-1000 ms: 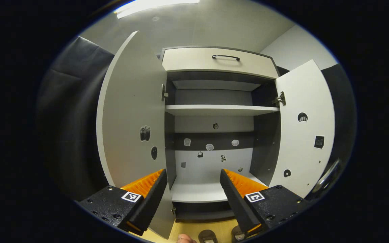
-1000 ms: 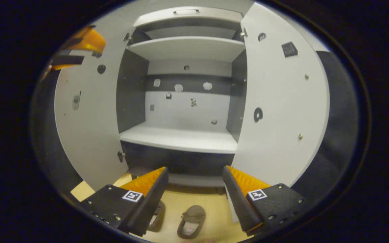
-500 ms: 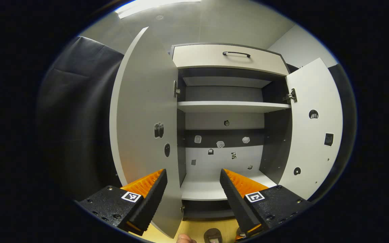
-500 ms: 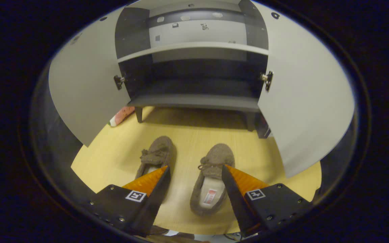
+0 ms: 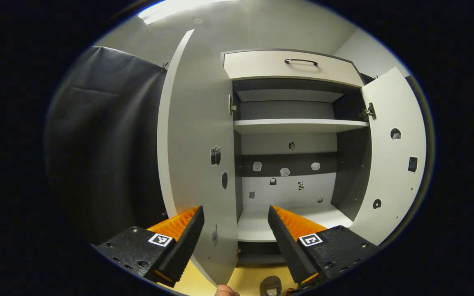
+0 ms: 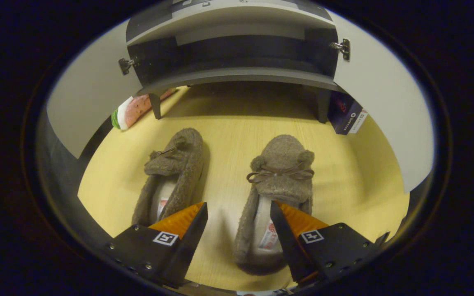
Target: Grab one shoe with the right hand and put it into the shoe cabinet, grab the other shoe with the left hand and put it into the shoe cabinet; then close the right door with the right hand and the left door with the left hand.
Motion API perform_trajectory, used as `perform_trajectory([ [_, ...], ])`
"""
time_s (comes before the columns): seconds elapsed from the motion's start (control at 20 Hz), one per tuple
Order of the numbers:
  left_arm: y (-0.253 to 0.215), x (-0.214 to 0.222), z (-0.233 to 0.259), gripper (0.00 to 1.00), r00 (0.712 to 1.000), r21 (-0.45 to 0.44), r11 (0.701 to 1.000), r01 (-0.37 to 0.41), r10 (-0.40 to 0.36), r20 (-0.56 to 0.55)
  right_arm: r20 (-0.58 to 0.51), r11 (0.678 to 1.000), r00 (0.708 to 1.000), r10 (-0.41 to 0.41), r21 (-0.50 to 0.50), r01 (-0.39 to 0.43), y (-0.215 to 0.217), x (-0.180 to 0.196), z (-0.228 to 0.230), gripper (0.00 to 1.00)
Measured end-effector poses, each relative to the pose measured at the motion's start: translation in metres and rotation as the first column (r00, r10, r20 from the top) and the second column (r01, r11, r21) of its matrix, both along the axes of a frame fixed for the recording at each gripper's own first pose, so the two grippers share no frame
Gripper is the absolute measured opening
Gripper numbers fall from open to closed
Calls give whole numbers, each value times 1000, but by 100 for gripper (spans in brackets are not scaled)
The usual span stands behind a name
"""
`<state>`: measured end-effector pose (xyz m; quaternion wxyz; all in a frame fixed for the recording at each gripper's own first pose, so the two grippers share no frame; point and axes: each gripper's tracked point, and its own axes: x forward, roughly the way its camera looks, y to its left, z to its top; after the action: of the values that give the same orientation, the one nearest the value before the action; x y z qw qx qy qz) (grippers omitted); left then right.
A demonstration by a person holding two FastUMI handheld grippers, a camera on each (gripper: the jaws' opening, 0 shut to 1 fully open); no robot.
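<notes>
Both shoes lie lengthwise, toes toward the far cabinet (image 6: 237,76). Right gripper (image 6: 237,213), fingers apart, hangs over right shoe (image 6: 276,193); left shoe (image 6: 173,172) beside. Left gripper (image 5: 235,218) also spread, empty.

Below my right claw lies a pale wooden floor (image 6: 228,135). Two fuzzy brown slippers rest flat on it, side by side with a strip of bare floor between them, toes toward twelve o'clock. The left slipper (image 6: 173,174) sits at about nine o'clock from the right slipper (image 6: 276,193). The shoe cabinet (image 6: 237,76) stands on the floor at twelve o'clock on short legs. A striped pink thing (image 6: 134,112) lies at eleven, a dark box (image 6: 346,117) at one.
</notes>
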<state>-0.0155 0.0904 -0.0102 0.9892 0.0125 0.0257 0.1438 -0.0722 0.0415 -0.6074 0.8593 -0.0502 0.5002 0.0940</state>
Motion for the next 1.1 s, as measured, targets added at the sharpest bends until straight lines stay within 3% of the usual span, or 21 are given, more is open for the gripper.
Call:
perform_trajectory([
  [0.05,1,1,-1,94,1000,4,1000,-1,1,-1,17,1000,1000,3,-17,-3,-1,6,-4,89],
  [0.2,1,3,-2,94,1000,20,1000,-5,5,-9,21,999,1000,-18,-51,19,-4,16,-14,92],
  [0.25,1,4,-4,94,1000,23,1000,-5,6,-13,31,998,999,-29,-54,31,-6,21,-18,83],
  [0.3,0,5,-4,93,1000,23,1000,-4,5,-16,43,996,998,-40,-73,43,-10,26,-20,81],
  [0.4,-1,9,-7,94,1000,14,1000,-1,1,-20,65,993,996,-53,-101,59,-21,31,-17,52],
  [0.45,-2,10,-10,94,1000,8,1000,3,-3,-23,69,994,996,-60,-89,66,-18,31,-18,31],
  [0.5,-2,11,-11,93,1000,4,1000,4,-4,-28,80,992,995,-65,-103,73,-20,33,-16,28],
  [0.55,-2,12,-13,94,1000,0,1000,6,-6,-30,81,991,995,-56,-117,65,-21,32,-15,11],
  [0.9,-5,18,-17,94,999,-19,1000,20,-21,-30,168,994,985,-29,-98,46,-15,43,27,10],
  [1.1,-5,21,-23,94,999,-38,999,25,-26,-33,291,997,956,-27,-67,49,-15,64,93,10],
])
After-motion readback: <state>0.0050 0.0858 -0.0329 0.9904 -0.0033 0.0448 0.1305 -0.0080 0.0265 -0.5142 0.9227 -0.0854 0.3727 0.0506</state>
